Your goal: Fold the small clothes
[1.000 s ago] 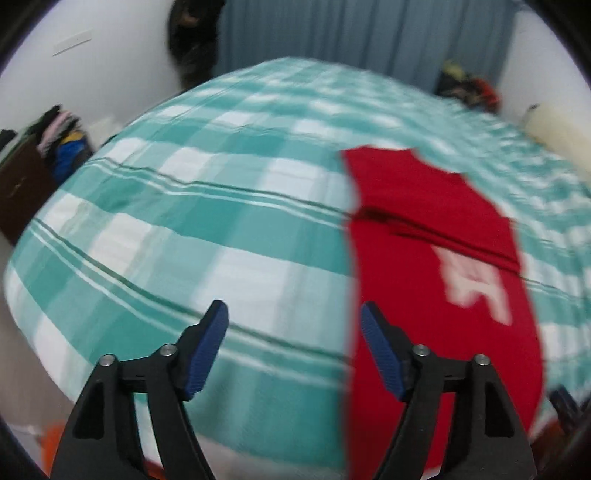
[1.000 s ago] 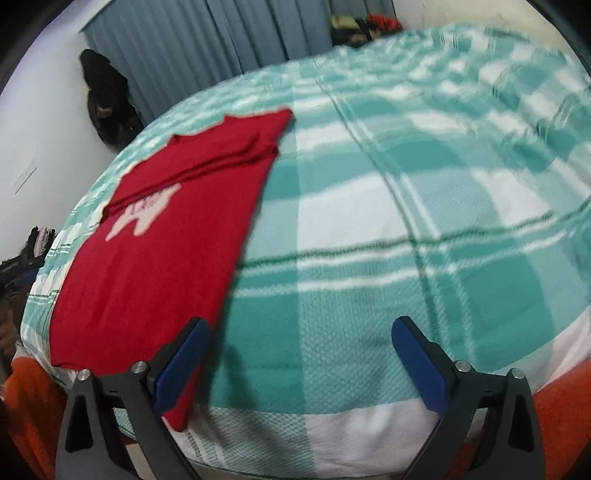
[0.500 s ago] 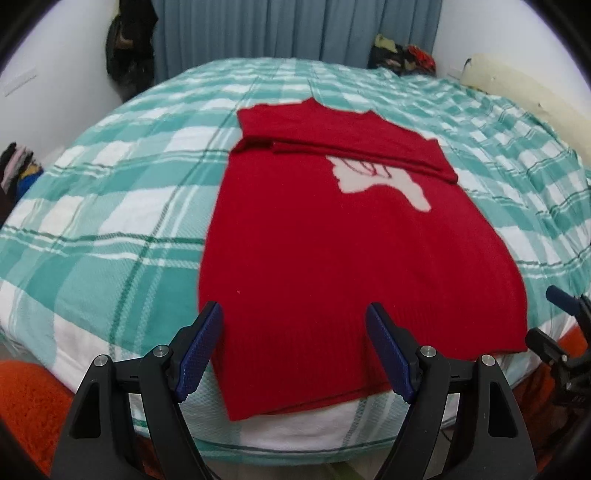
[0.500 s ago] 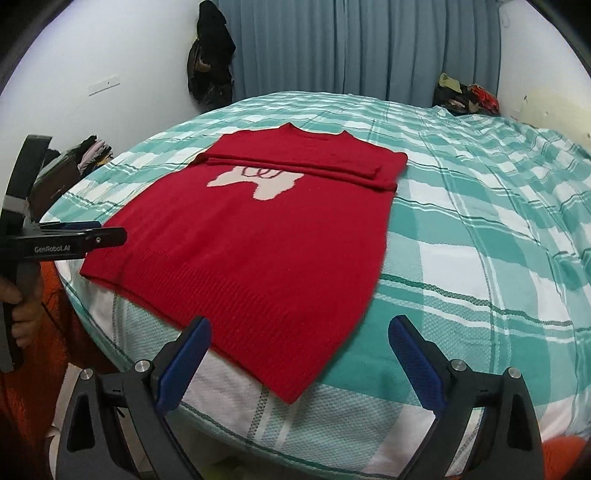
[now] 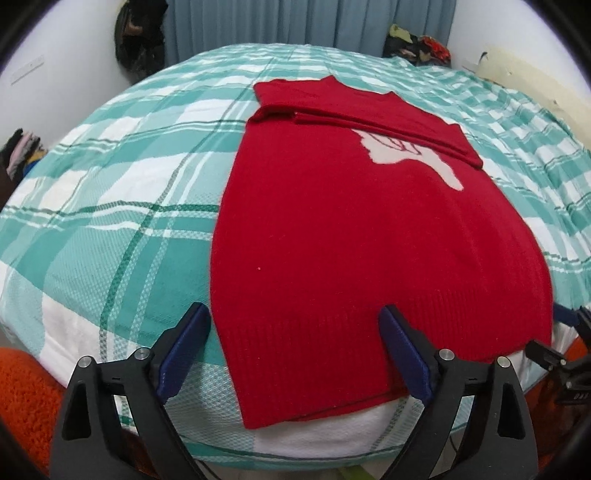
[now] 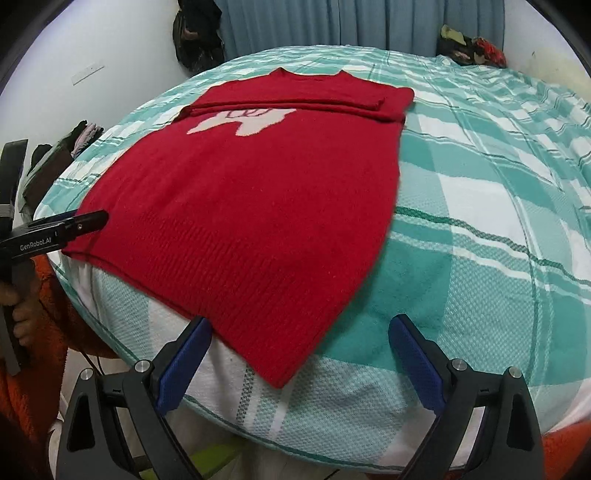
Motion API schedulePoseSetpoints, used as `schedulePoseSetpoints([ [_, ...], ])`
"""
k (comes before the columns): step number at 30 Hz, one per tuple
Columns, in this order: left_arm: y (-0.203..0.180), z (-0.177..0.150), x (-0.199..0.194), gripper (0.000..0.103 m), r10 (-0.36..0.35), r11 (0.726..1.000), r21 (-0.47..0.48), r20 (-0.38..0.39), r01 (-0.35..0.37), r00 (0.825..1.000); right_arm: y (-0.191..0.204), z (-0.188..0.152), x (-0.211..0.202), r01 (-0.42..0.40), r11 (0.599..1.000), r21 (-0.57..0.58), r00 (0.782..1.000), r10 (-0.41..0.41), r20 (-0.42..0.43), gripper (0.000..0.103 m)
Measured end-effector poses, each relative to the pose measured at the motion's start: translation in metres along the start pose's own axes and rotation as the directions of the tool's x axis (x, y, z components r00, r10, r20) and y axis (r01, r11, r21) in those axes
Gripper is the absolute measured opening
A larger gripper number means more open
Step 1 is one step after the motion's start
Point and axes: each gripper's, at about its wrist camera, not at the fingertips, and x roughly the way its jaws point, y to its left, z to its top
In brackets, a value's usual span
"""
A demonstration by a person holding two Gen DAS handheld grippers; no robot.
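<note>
**At the foot of the bed, both grippers over the sweater's hem**

Across the green-and-white checked bedspread (image 5: 122, 206) lies the red sweater (image 5: 362, 236), spread flat with its hem towards me and its neck towards the far blue curtain (image 5: 306, 20). Its sleeves are folded across the chest in a neat band, partly covering a pale pink motif (image 6: 243, 120).

My left gripper (image 5: 295, 350) hangs over the sweater's near left corner. Its jaws are opening, already wide, and the hem corner lies below the gap between the blue pads (image 5: 184, 350); neither pad presses on the cloth. From the right wrist view, my left gripper's black finger reaches in from the left edge, its tip at the sweater's left hem edge, though I cannot tell whether it touches.

My right gripper (image 6: 299, 362) hovers over the opposite corner, jaws spread wide, with the sweater's pointed right hem corner lying under the gap and nothing gripped.

Against the far wall a dark bag (image 6: 197, 37) hangs beside the curtain, and a heap of clothes (image 6: 469, 46) sits at the bed's far right corner.
</note>
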Motion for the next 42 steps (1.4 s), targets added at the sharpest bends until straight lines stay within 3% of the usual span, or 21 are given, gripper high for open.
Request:
schedulePoseSetpoints([
  [25, 0.0, -0.002, 0.007, 0.101, 0.027, 0.999, 0.018, -0.004, -0.026, 1.0, 0.004, -0.003, 0.004, 0.015, 0.999, -0.03, 1.0, -0.015, -0.011, 0.099],
  [33, 0.007, -0.005, -0.003, 0.101, 0.044, 0.999, 0.009, -0.071, -0.044, 0.996, -0.006, 0.0, -0.003, -0.015, 1.0, 0.022, 1.0, 0.015, -0.012, 0.099],
  [36, 0.022, -0.009, -0.016, 0.1, 0.073, 0.996, -0.038, -0.12, -0.078, 0.99, -0.023, -0.001, -0.013, -0.01, 0.995, 0.098, 1.0, 0.012, -0.019, 0.098],
  [39, 0.051, -0.013, -0.038, 0.099, 0.072, 0.984, -0.156, -0.086, -0.085, 0.994, -0.051, -0.005, -0.033, -0.001, 0.969, 0.248, 1.0, 0.002, -0.002, 0.098],
  [42, 0.08, -0.015, -0.044, 0.099, -0.033, 0.953, -0.303, -0.049, 0.017, 0.998, -0.068, -0.013, -0.049, -0.14, 0.914, 0.38, 0.99, 0.129, 0.053, 0.098],
])
